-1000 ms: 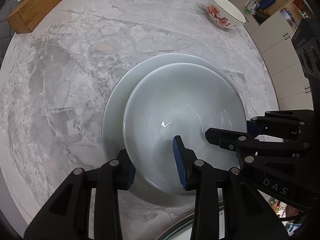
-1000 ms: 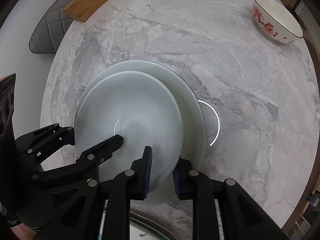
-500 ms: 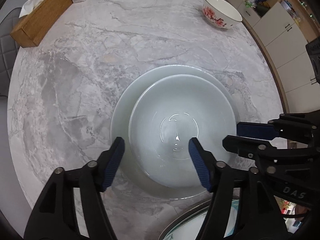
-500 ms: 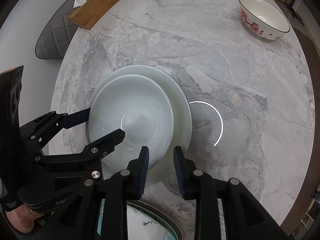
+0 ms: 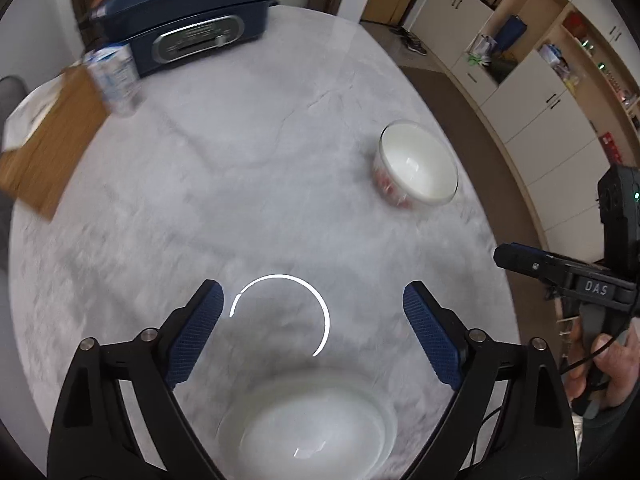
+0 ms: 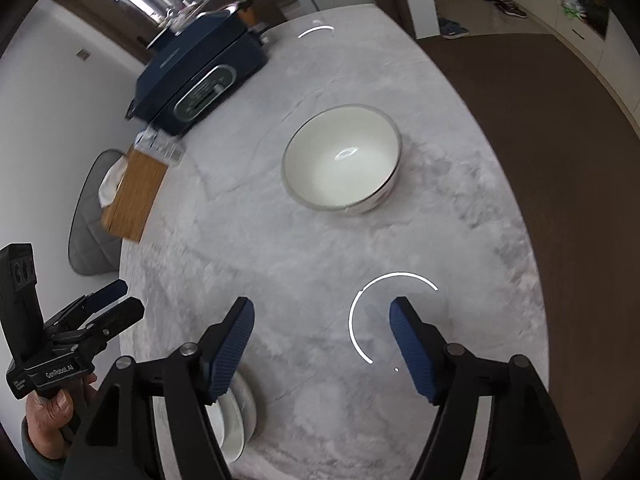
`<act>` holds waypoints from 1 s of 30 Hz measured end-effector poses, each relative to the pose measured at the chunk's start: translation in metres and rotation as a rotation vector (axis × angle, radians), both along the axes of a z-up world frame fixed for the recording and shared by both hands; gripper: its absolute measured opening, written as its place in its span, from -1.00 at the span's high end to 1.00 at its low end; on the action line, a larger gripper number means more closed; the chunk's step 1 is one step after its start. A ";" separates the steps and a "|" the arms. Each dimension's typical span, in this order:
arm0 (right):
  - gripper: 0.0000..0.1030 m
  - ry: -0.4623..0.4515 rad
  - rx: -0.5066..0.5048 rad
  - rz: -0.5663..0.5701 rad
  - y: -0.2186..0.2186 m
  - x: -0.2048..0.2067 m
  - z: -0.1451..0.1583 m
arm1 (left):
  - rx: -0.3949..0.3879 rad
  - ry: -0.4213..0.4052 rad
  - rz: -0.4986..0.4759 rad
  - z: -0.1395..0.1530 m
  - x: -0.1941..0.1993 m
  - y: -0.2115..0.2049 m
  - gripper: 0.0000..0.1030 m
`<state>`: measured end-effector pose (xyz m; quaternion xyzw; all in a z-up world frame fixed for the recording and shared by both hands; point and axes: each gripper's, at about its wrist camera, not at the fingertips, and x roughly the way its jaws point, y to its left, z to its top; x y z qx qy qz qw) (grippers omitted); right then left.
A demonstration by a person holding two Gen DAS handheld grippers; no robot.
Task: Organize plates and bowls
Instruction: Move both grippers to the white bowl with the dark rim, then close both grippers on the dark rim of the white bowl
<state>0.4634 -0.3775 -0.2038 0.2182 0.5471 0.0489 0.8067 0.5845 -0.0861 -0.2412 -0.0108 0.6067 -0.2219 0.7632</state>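
both jaws opening over marble table (image 5: 280, 168)

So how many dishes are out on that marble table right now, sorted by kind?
Bowls: 2, a flowered bowl standing alone and a plain white bowl near the grippers.
Plates: 1, a white plate under the plain bowl.
Total: 3 dishes.
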 end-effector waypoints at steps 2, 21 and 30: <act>-0.54 -0.005 -0.015 -0.038 -0.019 0.017 -0.006 | 0.029 0.007 -0.017 -0.010 0.029 -0.027 -0.78; -0.25 0.085 -0.027 -0.030 -0.047 0.118 -0.068 | 0.084 0.087 -0.036 -0.114 0.127 -0.140 -0.64; 0.69 0.116 -0.050 0.016 -0.032 0.120 -0.079 | 0.108 0.028 -0.131 -0.116 0.123 -0.173 0.85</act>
